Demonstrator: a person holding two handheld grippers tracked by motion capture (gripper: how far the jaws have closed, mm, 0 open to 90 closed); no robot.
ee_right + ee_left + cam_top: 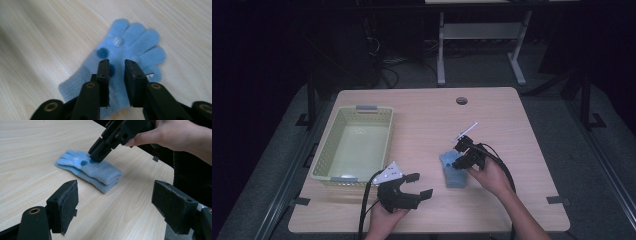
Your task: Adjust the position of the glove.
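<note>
A light blue knitted glove (453, 170) lies flat on the wooden table (492, 120), right of centre, with darker blue dots on its palm (130, 42). My right gripper (459, 155) points down at it, and its tips (96, 156) touch the glove (95, 171) near the dots. In the right gripper view its jaws stand a narrow gap apart (117, 62) with flat fabric showing between them. My left gripper (422, 184) hovers near the front edge, left of the glove, its jaws wide open and empty (115, 192).
A pale yellow-green plastic basket (324, 150) sits at the table's left side with nothing in it. A round cable hole (461, 100) is near the table's far edge. White desk legs stand on the floor beyond.
</note>
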